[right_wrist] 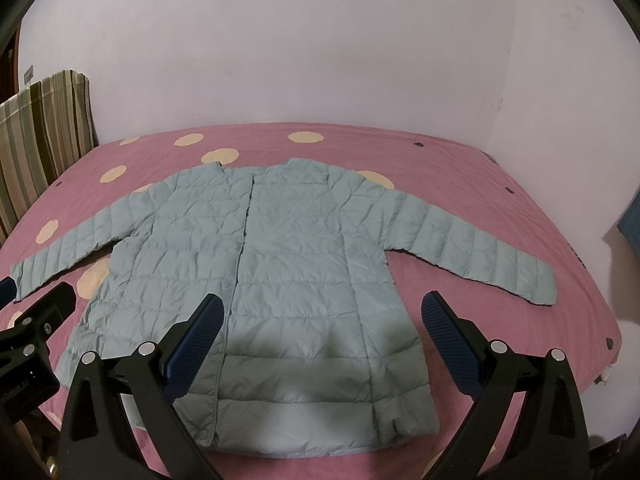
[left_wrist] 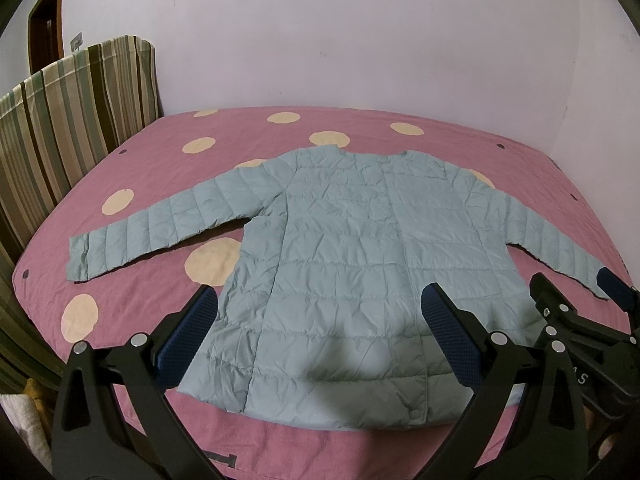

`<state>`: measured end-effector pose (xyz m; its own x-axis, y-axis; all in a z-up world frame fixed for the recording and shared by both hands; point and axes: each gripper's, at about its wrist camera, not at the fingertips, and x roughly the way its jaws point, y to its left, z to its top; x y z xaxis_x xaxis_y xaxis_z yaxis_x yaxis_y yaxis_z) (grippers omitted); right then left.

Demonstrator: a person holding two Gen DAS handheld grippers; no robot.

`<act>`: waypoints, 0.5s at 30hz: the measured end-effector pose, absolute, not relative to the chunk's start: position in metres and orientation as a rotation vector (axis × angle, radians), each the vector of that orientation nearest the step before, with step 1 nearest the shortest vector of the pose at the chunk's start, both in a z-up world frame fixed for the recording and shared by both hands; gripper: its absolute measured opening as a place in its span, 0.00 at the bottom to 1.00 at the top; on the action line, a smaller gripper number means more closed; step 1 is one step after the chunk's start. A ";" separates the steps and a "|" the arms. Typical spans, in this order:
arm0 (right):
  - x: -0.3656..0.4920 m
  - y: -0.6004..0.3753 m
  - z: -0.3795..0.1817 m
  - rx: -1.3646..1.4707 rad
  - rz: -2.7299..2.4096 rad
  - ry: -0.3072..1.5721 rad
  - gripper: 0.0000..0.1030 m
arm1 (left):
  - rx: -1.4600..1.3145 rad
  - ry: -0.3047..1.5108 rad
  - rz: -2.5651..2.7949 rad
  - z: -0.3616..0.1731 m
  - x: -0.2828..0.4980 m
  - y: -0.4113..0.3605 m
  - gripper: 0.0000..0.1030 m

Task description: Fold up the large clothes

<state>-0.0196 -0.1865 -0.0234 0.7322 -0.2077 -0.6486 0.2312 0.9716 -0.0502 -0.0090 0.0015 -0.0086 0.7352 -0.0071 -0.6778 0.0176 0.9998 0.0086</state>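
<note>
A pale blue-green quilted jacket (left_wrist: 344, 248) (right_wrist: 280, 264) lies flat and face up on the pink bed, collar toward the far wall, both sleeves spread out sideways and the snap placket shut. My left gripper (left_wrist: 320, 300) hovers open above the hem on the jacket's left half, holding nothing. My right gripper (right_wrist: 322, 308) is open above the hem on the right half, also holding nothing. The right gripper (left_wrist: 580, 300) shows at the right edge of the left wrist view, and the left gripper (right_wrist: 24, 308) shows at the left edge of the right wrist view.
The bed sheet (left_wrist: 168, 184) (right_wrist: 460, 168) is pink with cream dots. A striped headboard cover (left_wrist: 76, 120) (right_wrist: 40, 132) stands at the left. A plain wall (left_wrist: 340, 40) runs behind the bed. A blue object (right_wrist: 630, 228) sits beyond the bed's right edge.
</note>
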 end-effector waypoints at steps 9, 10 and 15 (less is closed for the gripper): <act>-0.008 -0.193 -0.031 0.052 -0.236 0.722 0.95 | 0.014 0.757 0.006 -0.021 -0.002 0.008 0.98; -0.006 -0.197 -0.033 0.061 -0.238 0.725 0.95 | 0.017 0.757 0.027 -0.024 0.001 0.011 0.98; 0.006 -0.228 -0.049 0.117 -0.295 0.728 0.95 | 0.029 0.766 0.198 -0.044 0.025 0.045 0.98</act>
<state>0.0061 -0.2279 -0.0490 0.7074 -0.2248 -0.6701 0.3054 0.9522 0.0029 0.0247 0.0446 -0.0440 0.7030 0.1889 -0.6856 -0.1675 0.9809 0.0985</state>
